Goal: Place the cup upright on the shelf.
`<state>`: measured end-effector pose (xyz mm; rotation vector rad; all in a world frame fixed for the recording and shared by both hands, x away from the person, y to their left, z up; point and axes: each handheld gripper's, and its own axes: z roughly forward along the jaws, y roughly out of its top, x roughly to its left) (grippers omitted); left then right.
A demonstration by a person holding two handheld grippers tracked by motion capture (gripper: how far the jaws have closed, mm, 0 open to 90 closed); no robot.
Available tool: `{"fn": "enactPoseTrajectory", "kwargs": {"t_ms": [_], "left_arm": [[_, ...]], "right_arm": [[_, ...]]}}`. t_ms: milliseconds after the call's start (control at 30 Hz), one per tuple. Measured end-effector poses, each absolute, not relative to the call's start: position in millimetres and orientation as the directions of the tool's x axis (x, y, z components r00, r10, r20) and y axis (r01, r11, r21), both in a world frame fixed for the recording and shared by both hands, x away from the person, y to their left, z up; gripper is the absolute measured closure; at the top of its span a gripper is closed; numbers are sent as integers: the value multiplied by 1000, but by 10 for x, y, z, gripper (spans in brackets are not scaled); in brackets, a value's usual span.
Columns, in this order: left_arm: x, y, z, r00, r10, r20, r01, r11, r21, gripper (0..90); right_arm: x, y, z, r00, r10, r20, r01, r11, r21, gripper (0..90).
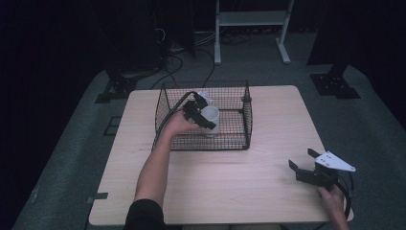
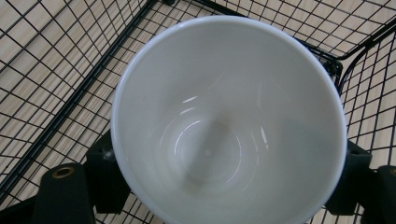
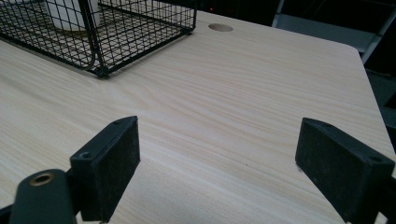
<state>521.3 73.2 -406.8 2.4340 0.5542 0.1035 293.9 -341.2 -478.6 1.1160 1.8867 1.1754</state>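
A white mug [image 1: 211,120] stands inside a black wire basket [image 1: 242,140] at the middle back of the table. My left gripper [image 1: 207,122] reaches into the basket from the left and is shut on the mug. In the left gripper view I look straight into the mug [image 2: 229,121], with a black pad pressed against each side of it. Whether the mug rests on the basket floor I cannot tell. My right gripper [image 1: 301,159] sits low over the table's front right corner, open and holding nothing [image 3: 219,158].
The light wooden table [image 1: 239,191] has bare surface in front of and to the right of the basket [image 3: 98,46]. A round cable hole [image 3: 220,27] lies behind the basket. A white metal stand [image 1: 251,19] and black floor mounts stand beyond the table.
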Motion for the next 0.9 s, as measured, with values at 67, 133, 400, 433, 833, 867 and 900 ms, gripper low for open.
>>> {"fn": "enactPoseTrajectory", "kwargs": {"t_ms": [67,133,400,433,833,867,900], "left_arm": [[5208,728,-4067,909,413,-57,362,-713,600,206],[5199,731,-4067,910,412,-52,358,-715,600,205],[5194,758,-4071,903,424,-75,380,-703,601,182],[5190,758,-4061,903,424,-69,376,-704,602,168],[5112,818,-3892,899,436,-34,350,-670,655,83],[5104,822,-3873,900,436,-28,344,-668,659,83],[5097,822,-3854,900,434,-27,341,-665,665,82]], "right_arm": [[2938,-3414,-4785,-432,898,-80,322,237,917,131],[2937,-3414,-4784,-433,898,-80,321,237,917,131],[2936,-3417,-4786,-436,897,-76,322,235,917,131],[2936,-3417,-4786,-436,897,-76,322,234,917,131],[2934,-3421,-4784,-431,899,-76,320,231,919,131],[2933,-3420,-4784,-430,899,-76,320,231,919,131],[2933,-3421,-4784,-431,899,-77,319,231,919,131]]}}
